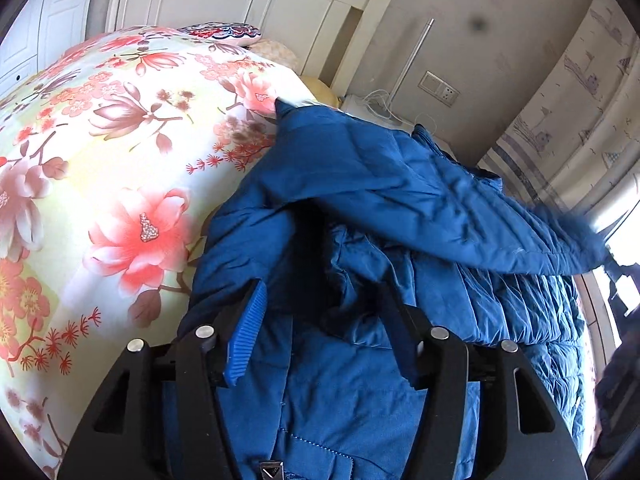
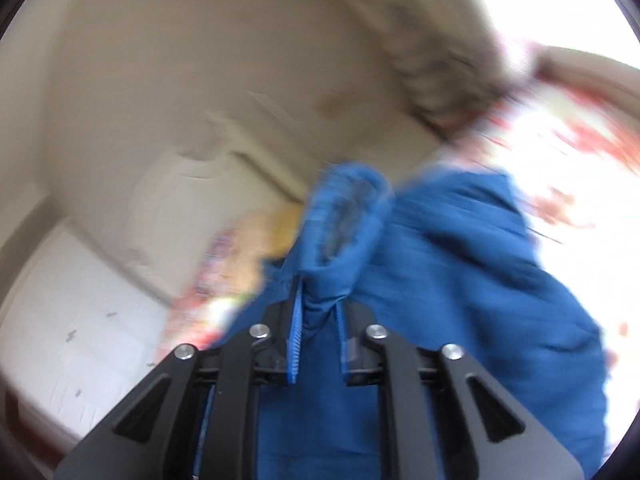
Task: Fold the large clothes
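Observation:
A large blue padded jacket (image 1: 400,208) lies on the floral bedspread (image 1: 100,152), one sleeve stretched up and to the right. My left gripper (image 1: 324,292) is open, its jaws wide apart just above the jacket's lower part, holding nothing. In the blurred right wrist view my right gripper (image 2: 318,300) is shut on a bunched fold of the jacket (image 2: 460,280), with cloth pinched between the blue pads (image 2: 295,336) and lifted off the bed.
A cream headboard (image 1: 320,4) and pillows (image 1: 224,32) stand at the far end of the bed. A white bedside unit (image 1: 376,112) with cables and a wall socket (image 1: 438,88) are behind the jacket. Curtains (image 1: 568,112) hang at the right.

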Tool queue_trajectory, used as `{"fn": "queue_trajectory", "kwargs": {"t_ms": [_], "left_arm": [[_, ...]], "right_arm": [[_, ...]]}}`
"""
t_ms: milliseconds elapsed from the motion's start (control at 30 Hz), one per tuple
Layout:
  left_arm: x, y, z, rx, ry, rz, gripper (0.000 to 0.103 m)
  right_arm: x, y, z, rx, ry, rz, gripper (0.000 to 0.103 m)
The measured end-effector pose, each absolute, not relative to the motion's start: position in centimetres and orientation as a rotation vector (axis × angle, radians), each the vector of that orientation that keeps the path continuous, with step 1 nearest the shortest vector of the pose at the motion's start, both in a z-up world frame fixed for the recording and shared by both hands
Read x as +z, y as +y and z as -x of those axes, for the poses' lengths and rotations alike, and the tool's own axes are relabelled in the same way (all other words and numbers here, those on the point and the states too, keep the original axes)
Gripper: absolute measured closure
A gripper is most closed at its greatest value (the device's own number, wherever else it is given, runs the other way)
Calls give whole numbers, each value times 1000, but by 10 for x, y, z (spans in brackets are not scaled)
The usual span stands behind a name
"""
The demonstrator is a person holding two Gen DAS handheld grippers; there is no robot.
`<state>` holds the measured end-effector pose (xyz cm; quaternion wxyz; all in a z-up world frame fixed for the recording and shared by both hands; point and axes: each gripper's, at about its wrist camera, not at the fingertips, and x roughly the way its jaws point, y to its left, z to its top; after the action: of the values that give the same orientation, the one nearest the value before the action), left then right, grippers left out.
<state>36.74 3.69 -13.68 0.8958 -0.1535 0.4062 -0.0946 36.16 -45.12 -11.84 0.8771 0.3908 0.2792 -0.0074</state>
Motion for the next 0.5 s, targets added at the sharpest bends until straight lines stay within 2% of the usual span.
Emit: {"fn": "queue_trajectory", "kwargs": {"t_ms": [33,67,100,333,367,400,467,500], "left_arm": [[-137,37,-368,-197,842,317,45],[-137,36,-368,-196,843,315,45],[-137,36,-367,-195,843,314,44],[-138,34,-368,-188,844,300,44],[-138,34,-368,-188,845,299,44],[-138,34,-368,-187,845,297,44],[-137,34,-367,-186,844,296,44],[-137,33,-367,-186,844,296,44]], "right_arm": [[-134,-459,-360,-33,632,-857,74],[-145,-460,-359,-23,647,-888,61],[-153,-460,-357,-25,651,-899,53],[-159,-457,-357,-28,644,-860,51],[-160,-459,-360,-28,648,-857,57],[-163,-458,-359,-14,648,-851,81],[-154,-453,-355,22,625,-819,91],[-146,-449,-349,51,590,-802,92]]}}
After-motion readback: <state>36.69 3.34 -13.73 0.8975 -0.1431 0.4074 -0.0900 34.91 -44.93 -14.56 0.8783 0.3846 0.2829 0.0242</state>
